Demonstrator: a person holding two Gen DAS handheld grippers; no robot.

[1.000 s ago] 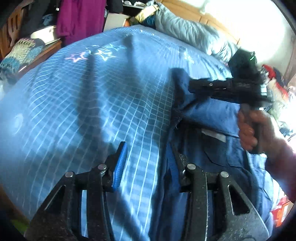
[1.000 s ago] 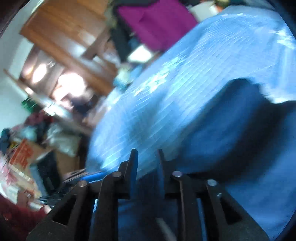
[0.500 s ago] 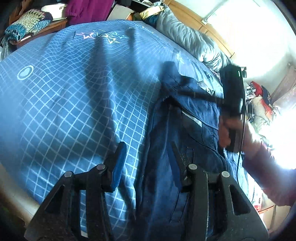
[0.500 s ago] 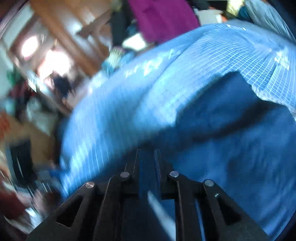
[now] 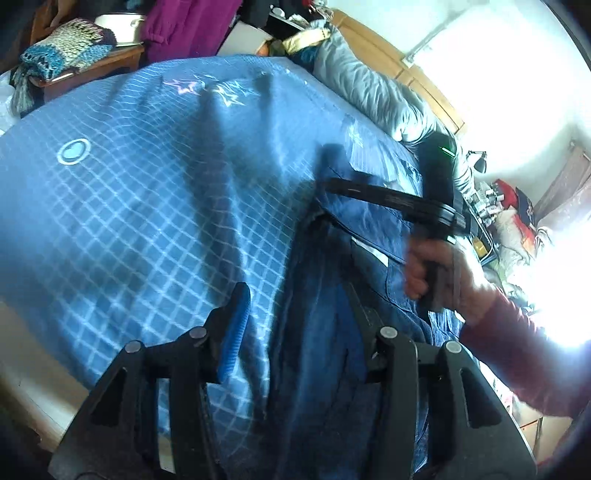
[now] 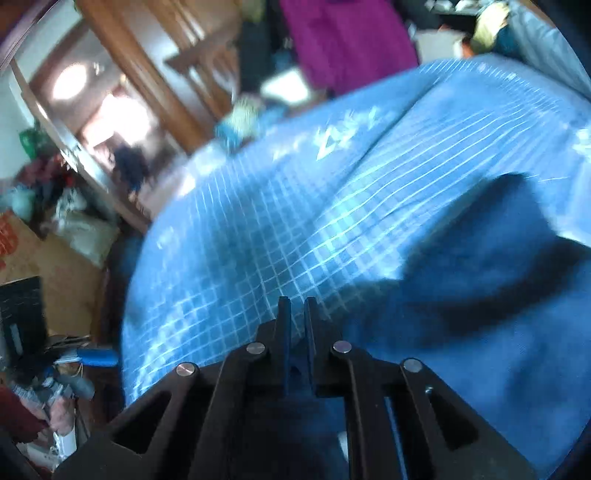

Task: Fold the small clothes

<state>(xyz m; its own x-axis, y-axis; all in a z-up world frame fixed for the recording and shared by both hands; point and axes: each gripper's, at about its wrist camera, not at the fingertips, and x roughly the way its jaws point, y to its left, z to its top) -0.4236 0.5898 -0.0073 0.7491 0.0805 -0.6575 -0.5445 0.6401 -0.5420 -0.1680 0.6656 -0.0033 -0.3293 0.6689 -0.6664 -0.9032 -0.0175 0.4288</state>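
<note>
A dark blue garment [image 5: 354, 258] lies on a bed covered with a blue checked bedspread [image 5: 147, 206]. In the left wrist view the garment fills the lower middle and right of the frame, its long axis running from the bottom edge up toward the centre right. The bedspread to its left is bare and open as far as the bed's near edge at lower left. A grey pillow [image 5: 373, 92] lies along the upper right against a wooden headboard. At upper left a knitted blanket [image 5: 62, 48] sits on a bedside stand, with a magenta cloth [image 5: 184, 26] hanging beside it.

The left gripper [image 5: 295, 314] stands about half open over the garment's left edge; its pads do not press the cloth.

The right gripper [image 5: 332, 186], held by a hand [image 5: 436, 273] in a red sleeve, reaches in from the right to the garment's far end. In the blurred right wrist view its jaws have just been closing and stand nearly together; dark blue cloth appears between the fingers [image 6: 284, 328], though the grip is unclear.
</note>
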